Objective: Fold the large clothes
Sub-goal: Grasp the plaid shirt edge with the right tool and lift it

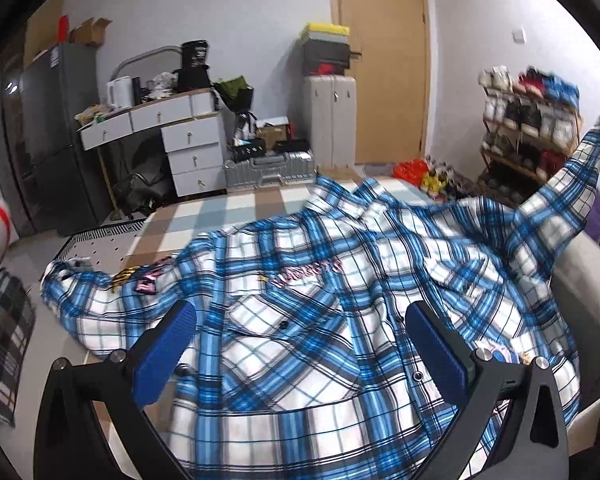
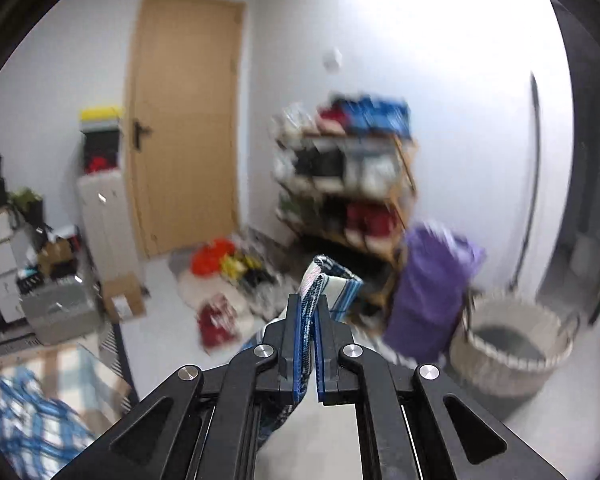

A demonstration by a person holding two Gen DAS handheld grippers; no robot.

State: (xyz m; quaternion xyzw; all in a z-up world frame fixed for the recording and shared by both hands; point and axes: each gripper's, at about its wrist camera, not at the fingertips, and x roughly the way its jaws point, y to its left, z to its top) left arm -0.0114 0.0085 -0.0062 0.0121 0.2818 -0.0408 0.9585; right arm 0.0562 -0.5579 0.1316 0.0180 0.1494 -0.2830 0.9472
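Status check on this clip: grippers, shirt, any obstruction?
Left gripper open above blue-and-white plaid shirt. Right gripper shut on shirt's sleeve cuff, lifted off checked bed cover. Nothing in the way.

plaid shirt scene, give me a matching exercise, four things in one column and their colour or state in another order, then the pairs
Things:
1. plaid shirt
2. left gripper
3. right gripper
4. door

States:
A. fingers shut on a sleeve cuff
B. closed, light wood colour
C. fingers wide open above the cloth
D. spread over the bed, one sleeve lifted

Pairs: 1-D, 2-C, 3-A, 4-B
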